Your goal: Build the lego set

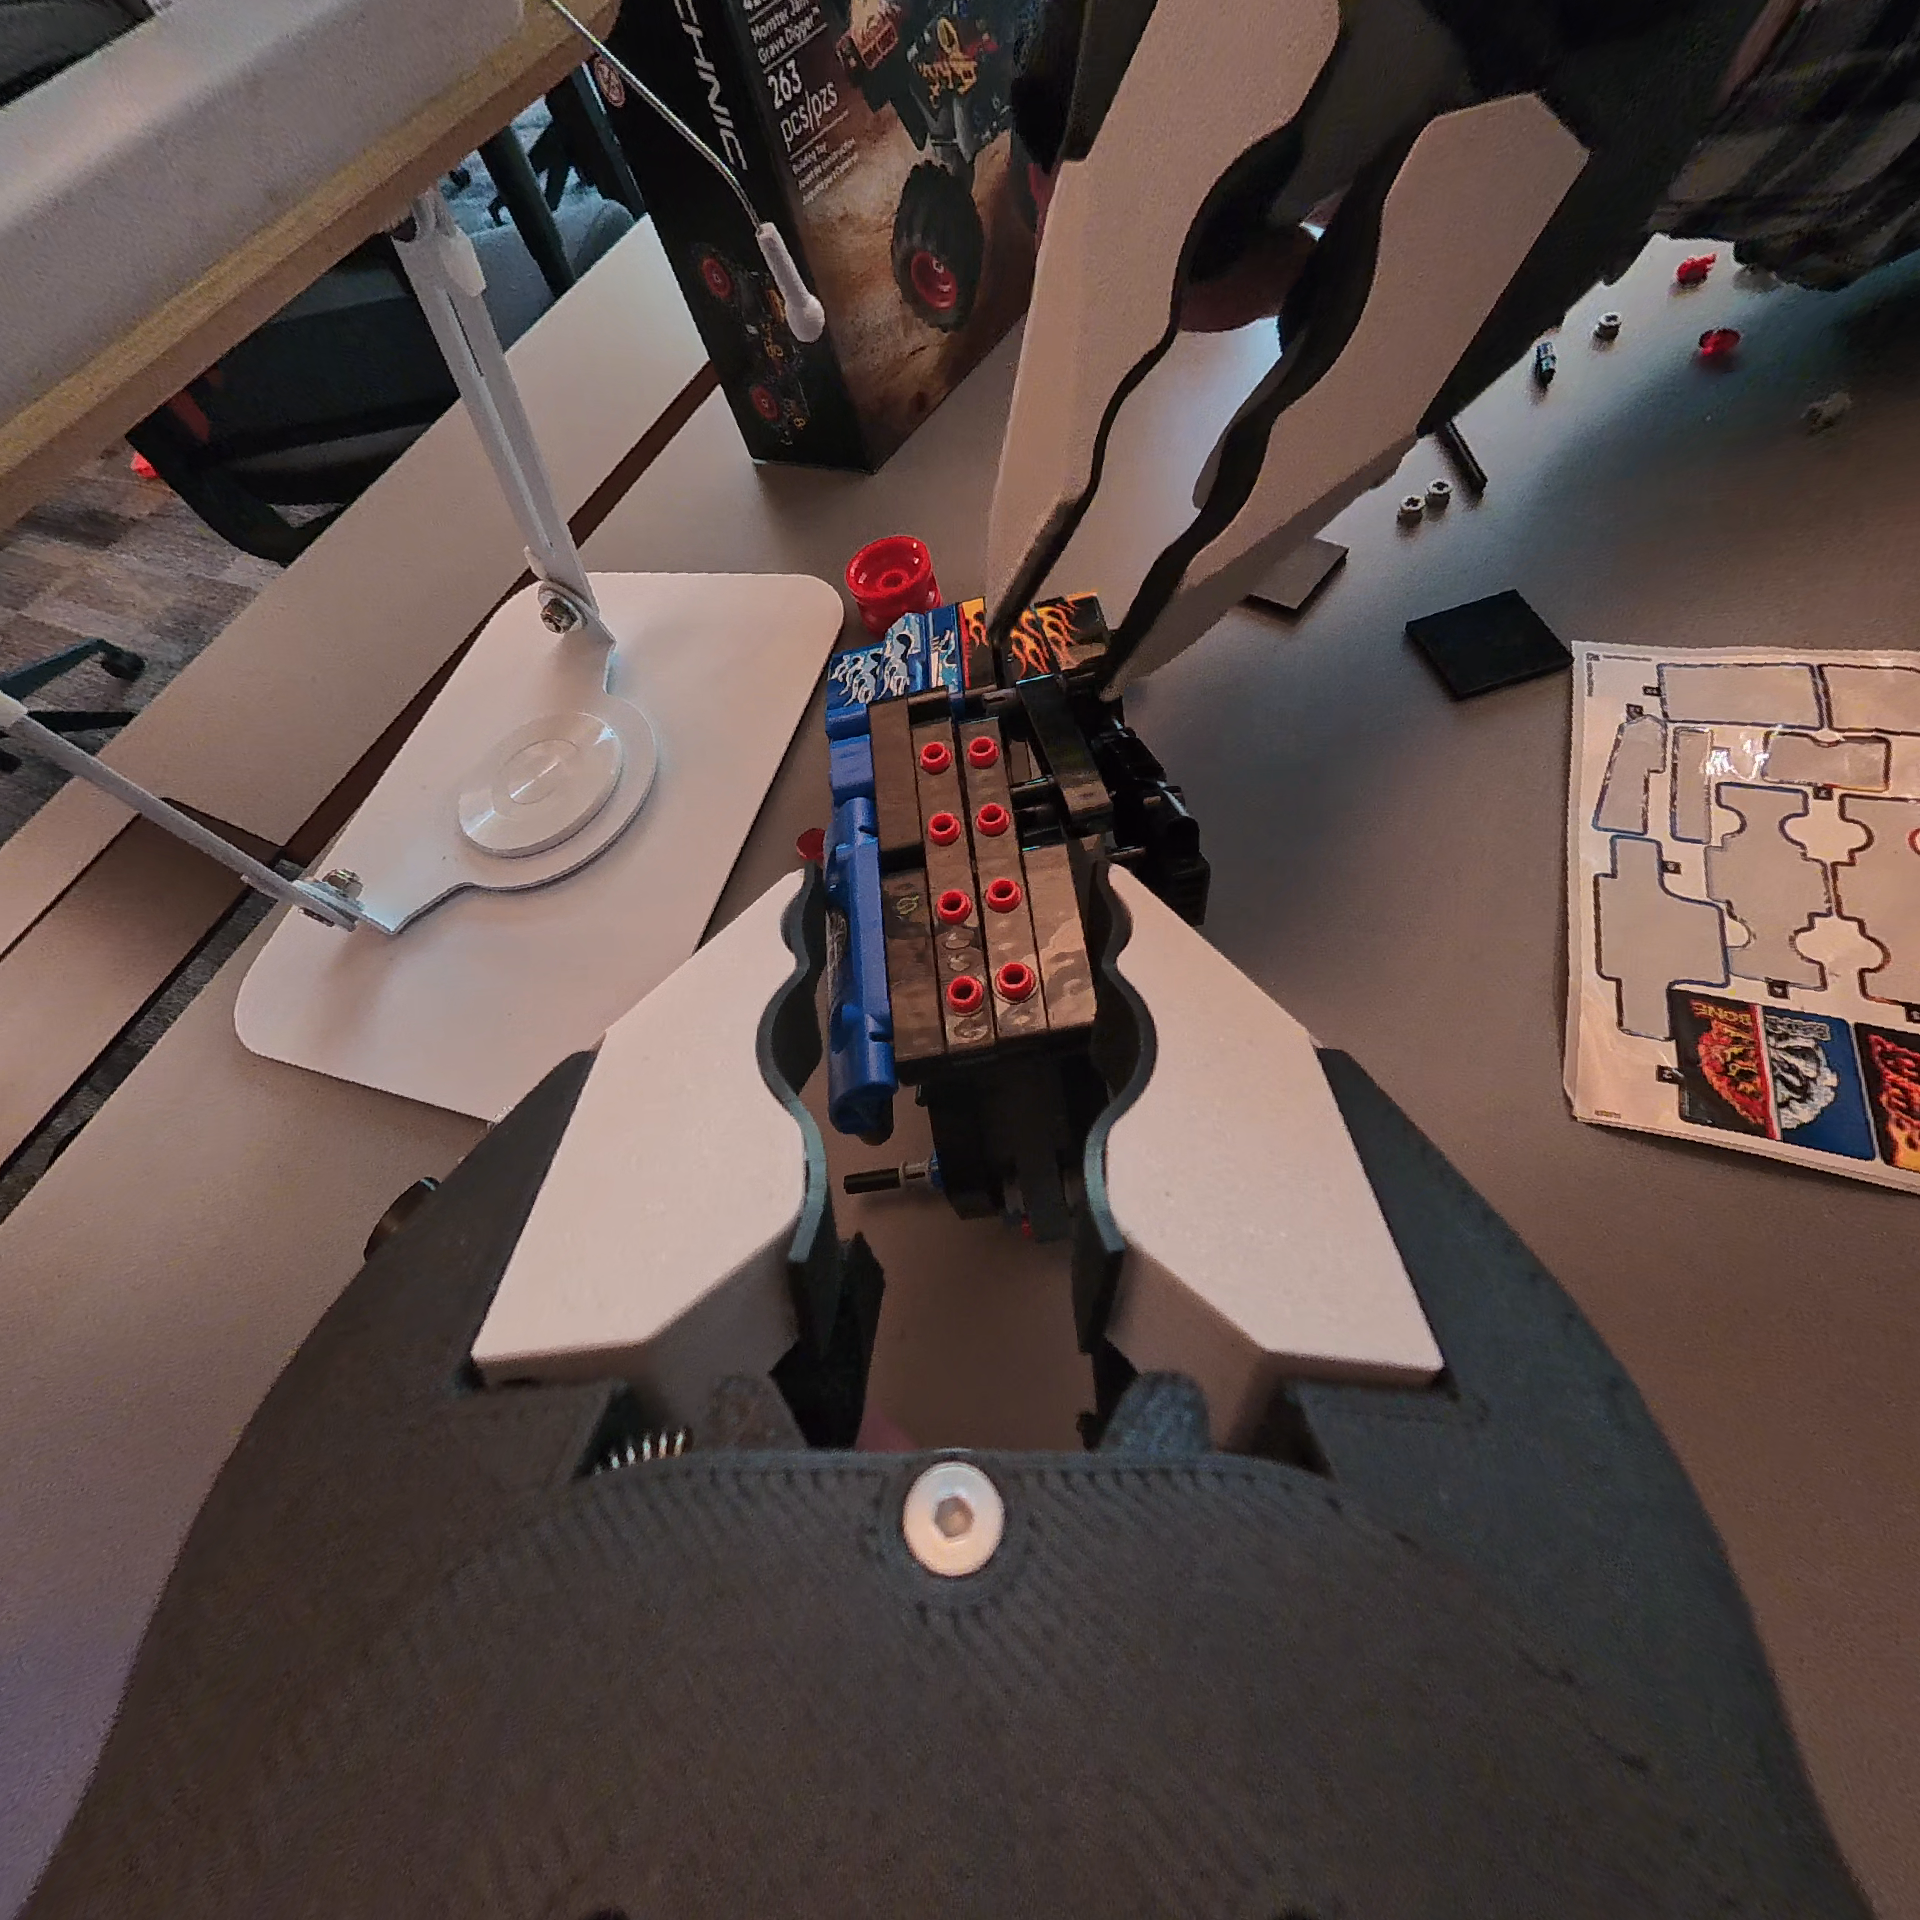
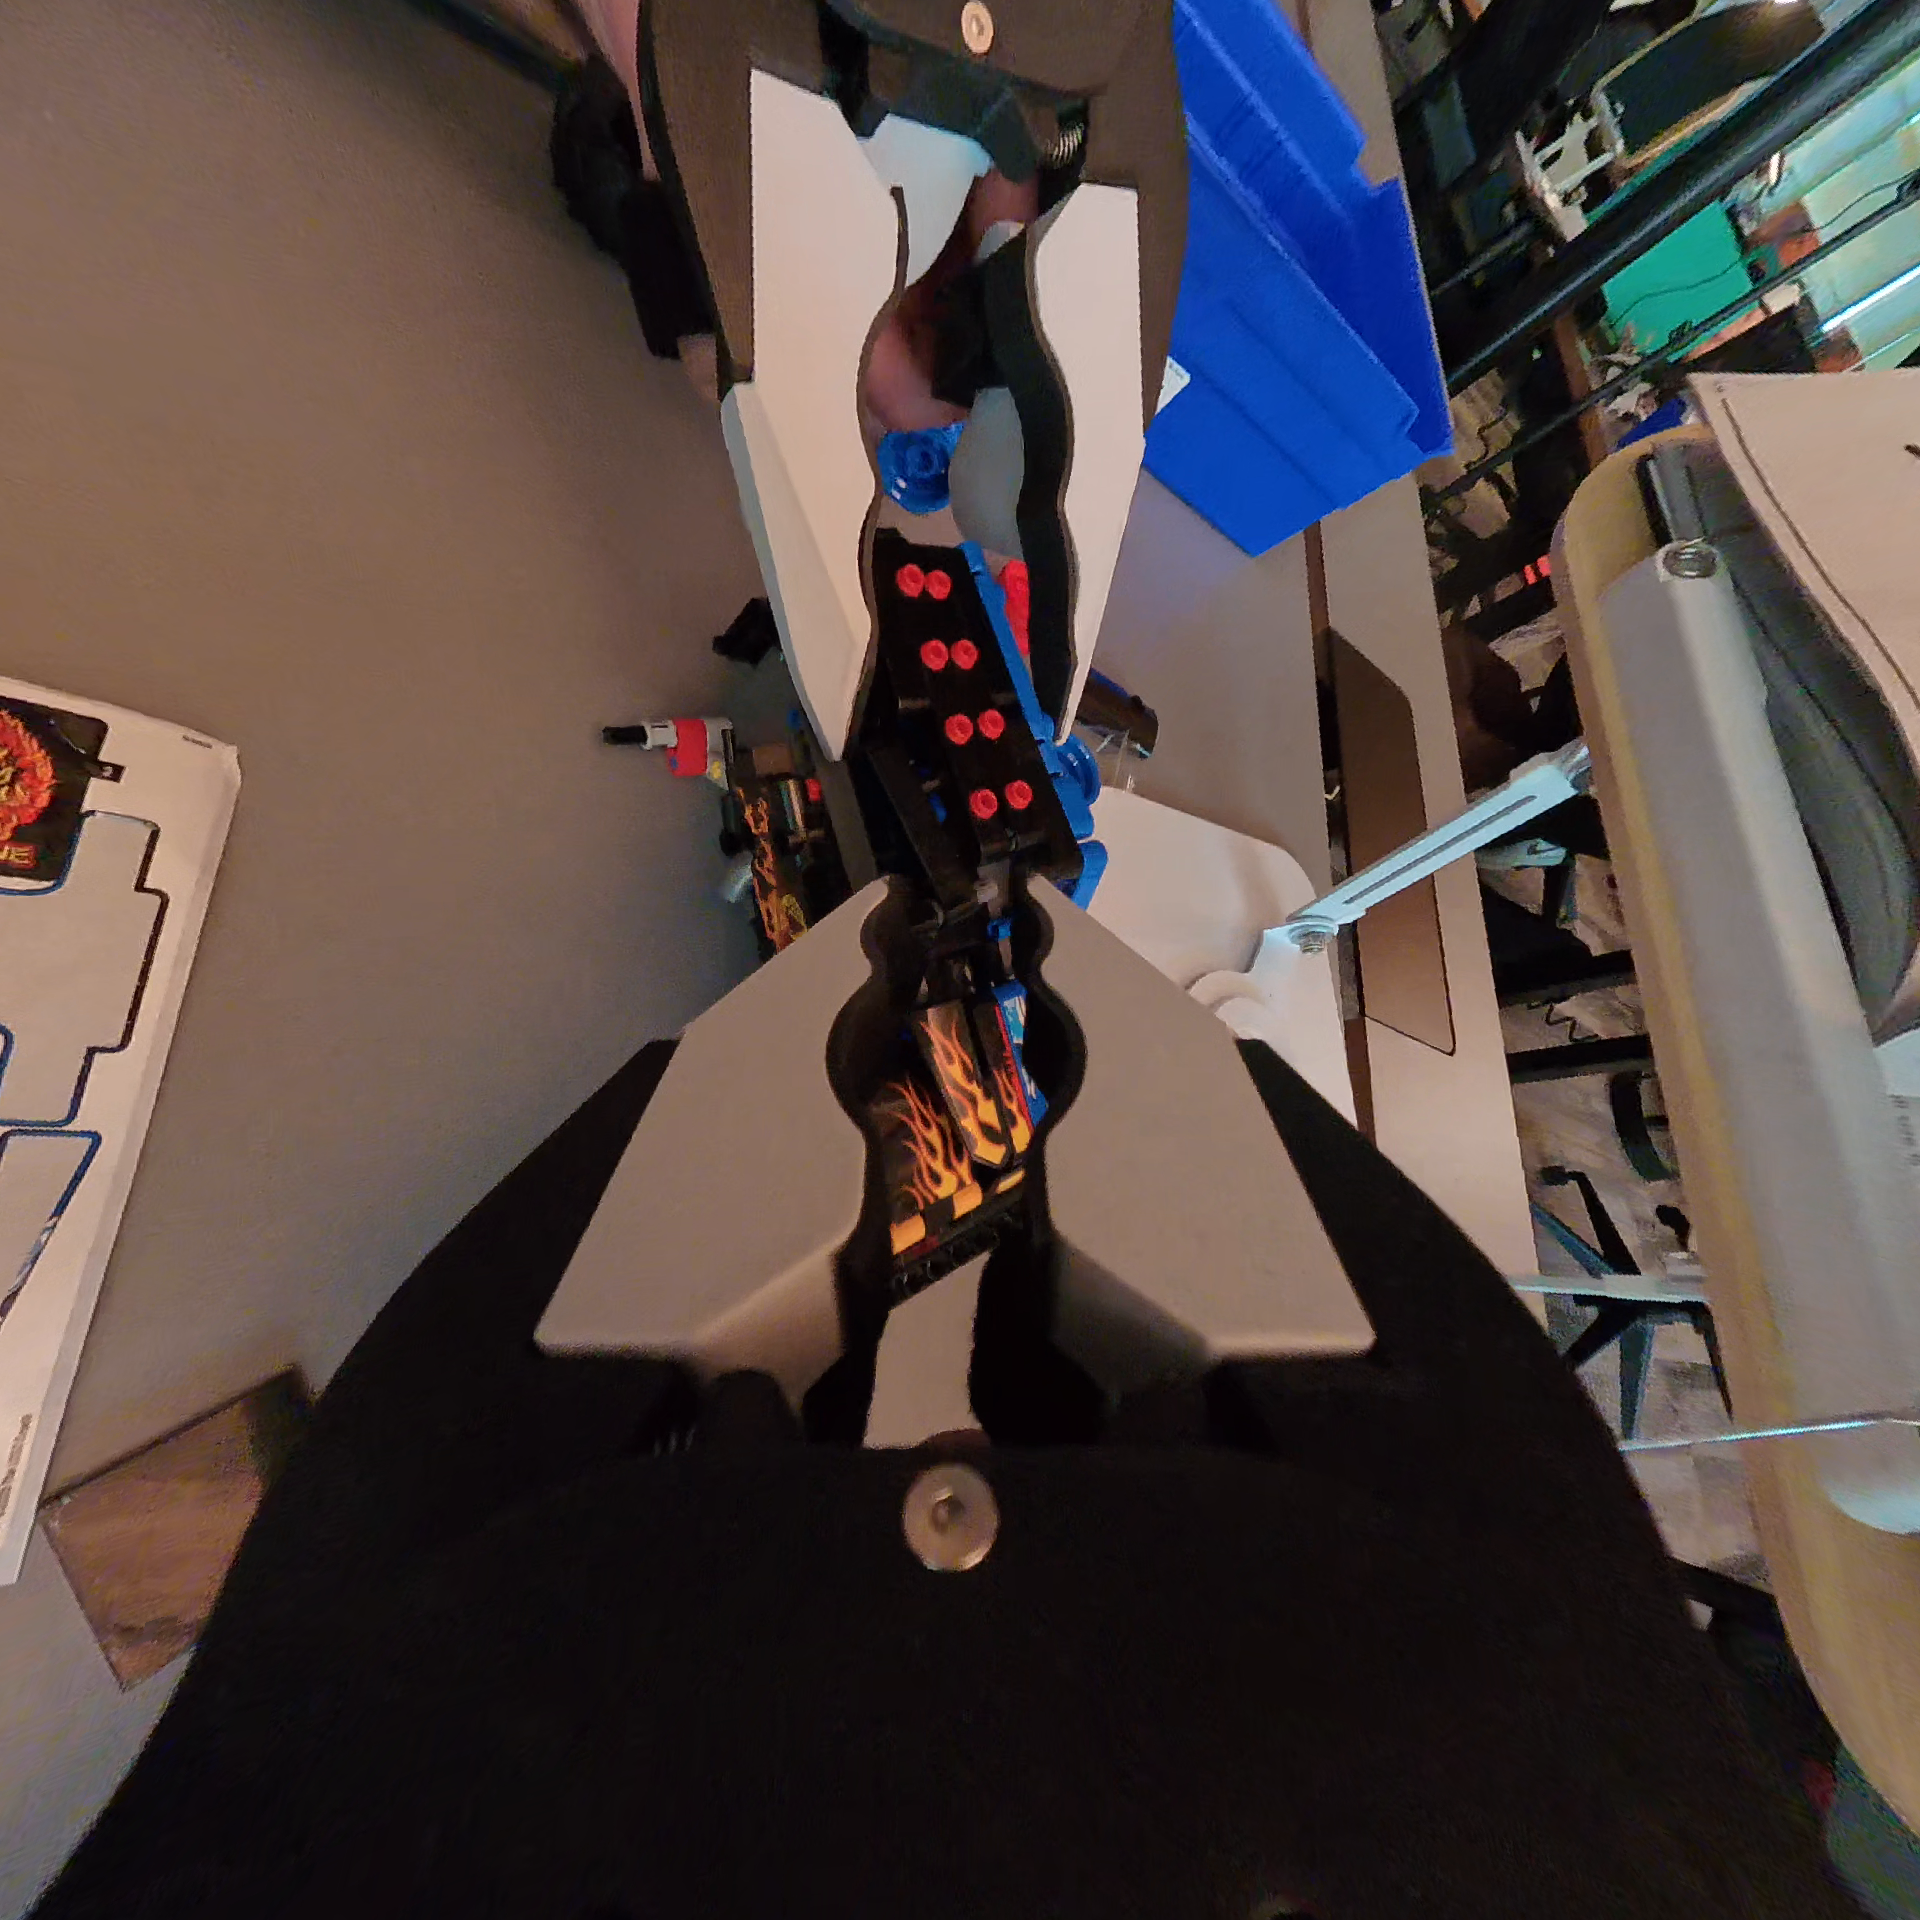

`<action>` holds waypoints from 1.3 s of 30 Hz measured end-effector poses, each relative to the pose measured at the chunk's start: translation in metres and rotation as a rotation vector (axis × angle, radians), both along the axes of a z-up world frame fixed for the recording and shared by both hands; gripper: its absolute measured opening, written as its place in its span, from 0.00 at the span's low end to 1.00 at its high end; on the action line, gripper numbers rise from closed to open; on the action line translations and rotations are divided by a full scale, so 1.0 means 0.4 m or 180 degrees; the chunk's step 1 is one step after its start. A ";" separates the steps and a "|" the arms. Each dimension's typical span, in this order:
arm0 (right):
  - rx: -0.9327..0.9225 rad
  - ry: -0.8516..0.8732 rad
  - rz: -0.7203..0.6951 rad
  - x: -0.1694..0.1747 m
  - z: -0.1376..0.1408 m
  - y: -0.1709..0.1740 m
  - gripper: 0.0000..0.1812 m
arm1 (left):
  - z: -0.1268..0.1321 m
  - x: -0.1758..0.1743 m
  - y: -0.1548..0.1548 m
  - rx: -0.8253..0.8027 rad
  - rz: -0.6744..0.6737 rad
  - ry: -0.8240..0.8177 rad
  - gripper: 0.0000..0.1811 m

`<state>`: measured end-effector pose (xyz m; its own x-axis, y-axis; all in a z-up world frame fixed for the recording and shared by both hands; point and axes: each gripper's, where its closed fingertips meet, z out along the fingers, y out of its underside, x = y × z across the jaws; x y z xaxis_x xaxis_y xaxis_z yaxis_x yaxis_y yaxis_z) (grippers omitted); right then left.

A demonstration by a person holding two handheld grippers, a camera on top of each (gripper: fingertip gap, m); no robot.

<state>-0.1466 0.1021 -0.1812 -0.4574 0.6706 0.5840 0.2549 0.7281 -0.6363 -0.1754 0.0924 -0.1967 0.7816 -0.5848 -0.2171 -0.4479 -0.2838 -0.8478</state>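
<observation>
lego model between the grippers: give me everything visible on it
The lego model is a partly built plastic chassis: black beams on top carrying two rows of red pins, a blue beam along one side, black framework below with an axle end sticking out. One end bears panels with orange flame and blue-white decals. It is held off the grey table, the left gripper shut on the pinned end and the right gripper shut on the decal end.

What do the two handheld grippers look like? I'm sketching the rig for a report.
Both match. The left gripper and right gripper each have a dark, ribbed, printed-looking body with one pale screw in the middle, two broad white wedge fingers with wavy dark inner edges, and a small coil spring at the base. No cables show.
</observation>
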 end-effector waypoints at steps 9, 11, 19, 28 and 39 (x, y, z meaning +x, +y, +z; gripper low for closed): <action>-0.0080 0.0044 -0.0075 -0.011 0.000 -0.003 0.11 | 0.013 0.011 0.000 0.0067 -0.0015 0.0025 0.32; -0.0064 0.0061 -0.0074 -0.014 0.001 -0.007 0.12 | 0.018 0.016 0.002 0.0084 0.0004 0.0029 0.33; 0.0073 0.0139 -0.0058 -0.029 -0.012 -0.031 0.05 | 0.007 0.013 0.019 0.0098 0.0180 0.0221 0.29; 0.0111 0.0197 -0.0112 -0.033 -0.012 -0.033 0.03 | 0.007 0.009 0.021 0.0146 0.0234 0.0215 0.28; -0.0180 0.0092 -0.0168 -0.033 -0.012 -0.039 0.00 | 0.002 0.006 0.025 0.0237 0.0311 0.0544 0.27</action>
